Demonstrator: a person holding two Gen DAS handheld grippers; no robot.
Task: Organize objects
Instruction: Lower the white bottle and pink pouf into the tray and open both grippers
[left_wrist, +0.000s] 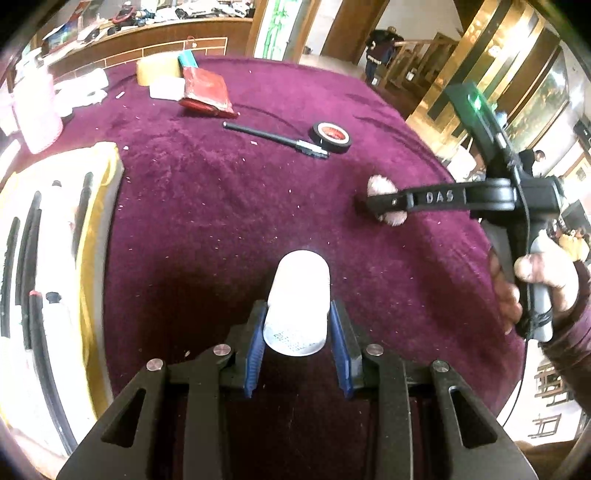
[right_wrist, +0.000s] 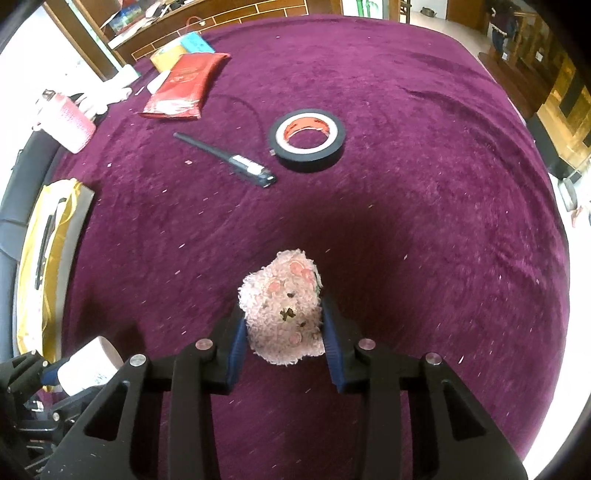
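Both loads are lifted, mid-carry: left gripper pinches a white bottle, right gripper pinches a pink plush toy. Next comes placing them, probably toward the yellow-edged tray, whose contents are too blurred to tell.

Deep purple plush cloth spread over a broad table, flecked with pale lint and creased in long arcs toward the far side. Beyond the far edge, a long brown wooden counter with inlaid pale lines, piled with mixed clutter. Further back, a warm wooden railing beside a pale wall. On the right, glossy golden panels glowing with reflected light. Pale floor beyond the table. At the left rim, a dark grey padded seat.
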